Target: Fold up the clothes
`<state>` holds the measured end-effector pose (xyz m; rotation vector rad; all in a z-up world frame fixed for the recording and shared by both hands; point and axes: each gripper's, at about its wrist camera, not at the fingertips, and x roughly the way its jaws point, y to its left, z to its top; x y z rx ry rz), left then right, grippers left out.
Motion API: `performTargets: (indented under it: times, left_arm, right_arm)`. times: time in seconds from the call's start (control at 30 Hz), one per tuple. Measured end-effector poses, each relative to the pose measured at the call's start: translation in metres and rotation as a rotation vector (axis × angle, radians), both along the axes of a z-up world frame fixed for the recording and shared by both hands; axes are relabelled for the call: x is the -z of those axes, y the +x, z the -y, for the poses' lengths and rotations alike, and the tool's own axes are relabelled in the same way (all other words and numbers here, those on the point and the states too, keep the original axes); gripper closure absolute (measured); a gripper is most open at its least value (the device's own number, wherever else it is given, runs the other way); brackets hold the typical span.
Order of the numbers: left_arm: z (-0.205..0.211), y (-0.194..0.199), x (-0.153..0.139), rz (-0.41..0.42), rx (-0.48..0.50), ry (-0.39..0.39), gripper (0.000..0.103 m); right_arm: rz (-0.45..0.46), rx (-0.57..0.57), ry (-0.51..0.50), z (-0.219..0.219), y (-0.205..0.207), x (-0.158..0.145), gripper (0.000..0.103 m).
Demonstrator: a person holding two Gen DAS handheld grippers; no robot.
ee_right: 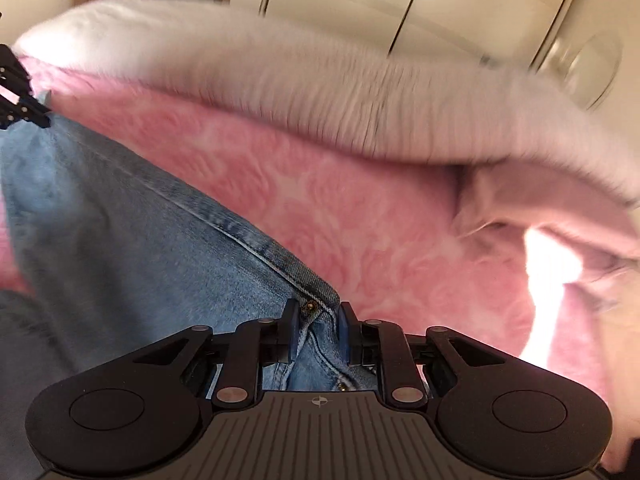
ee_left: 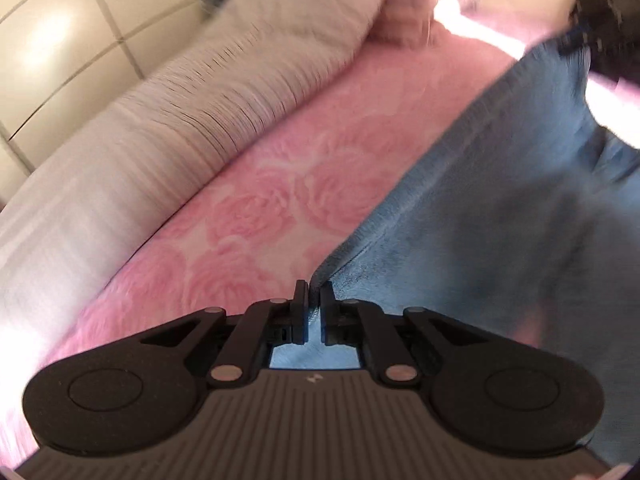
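The jeans point(ee_right: 120, 232) are clamped at their riveted waistband by the right gripper point(ee_right: 319, 320); a thin corner at one o'clock is pinched by the left gripper point(ee_left: 314, 300) over the pink blanket point(ee_left: 256, 200).

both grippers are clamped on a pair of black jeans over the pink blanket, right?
Not quite: the jeans are blue, not black, as the right wrist view shows. Both the left gripper and right gripper do clamp them over the pink blanket.

The left gripper point(ee_left: 314, 292) and right gripper point(ee_right: 319, 312) look alike: matte black linkage arms with silver pivot pins, two round black side discs, a grey ribbed body bearing a small white mark, and narrow black fingers point(ee_left: 299, 300).
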<state>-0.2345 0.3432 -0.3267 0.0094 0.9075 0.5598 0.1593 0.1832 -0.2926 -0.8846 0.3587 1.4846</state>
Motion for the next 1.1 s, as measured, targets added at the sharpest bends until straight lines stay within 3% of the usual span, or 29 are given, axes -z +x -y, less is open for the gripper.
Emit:
performTargets:
  times: [0.13,0.2,0.3,0.37,0.4,0.43,0.5,0.53,0.63,0.73,0.83,0.93,1.1]
  left_arm:
    - [0.082,-0.056,-0.022,0.069,-0.127,-0.128,0.1]
    - [0.121,-0.074,-0.01,0.046,-0.184,-0.214,0.099]
    - [0.16,-0.089,0.021,-0.015,-0.307,-0.41,0.094]
    - [0.173,-0.097,0.037,-0.03,-0.384,-0.505,0.093]
    - [0.177,-0.101,0.041,-0.02,-0.421,-0.548,0.092]
    - [0.18,-0.105,0.045,-0.01,-0.457,-0.59,0.09]
    - [0.176,-0.111,0.044,0.046,-0.532,-0.609,0.068]
    - [0.173,-0.115,0.043,0.075,-0.57,-0.617,0.064]
    - [0.155,-0.126,0.048,0.138,-0.728,-0.631,0.063]
    - [0.135,-0.137,0.055,0.174,-0.857,-0.634,0.063]
    - [0.116,-0.14,0.066,0.149,-0.935,-0.628,0.063]
    - [0.104,-0.132,0.073,0.113,-0.973,-0.617,0.063]
    - [0.1,-0.128,0.082,0.086,-0.983,-0.58,0.068]
  right_arm:
    - [0.04,-0.009,-0.018,0.082,-0.04,-0.014,0.085]
    - [0.05,-0.004,-0.116,0.117,-0.059,-0.004,0.085]
    - [0.067,0.038,-0.316,0.157,-0.08,0.027,0.082]
    - [0.079,0.114,-0.456,0.171,-0.088,0.048,0.075]
    - [0.048,0.17,-0.48,0.175,-0.086,0.052,0.071]
    - [-0.011,0.236,-0.468,0.179,-0.08,0.052,0.064]
    - [-0.13,0.369,-0.443,0.185,-0.069,0.05,0.055]
    - [-0.22,0.454,-0.421,0.187,-0.059,0.05,0.053]
    - [-0.559,0.745,-0.325,0.194,-0.02,0.052,0.053]
    - [-0.841,0.997,-0.21,0.209,0.014,0.066,0.053]
    - [-1.066,1.152,-0.095,0.227,0.035,0.082,0.053]
    - [-1.135,1.226,-0.009,0.237,0.045,0.092,0.053]
    - [-1.18,1.252,0.095,0.24,0.056,0.102,0.053]
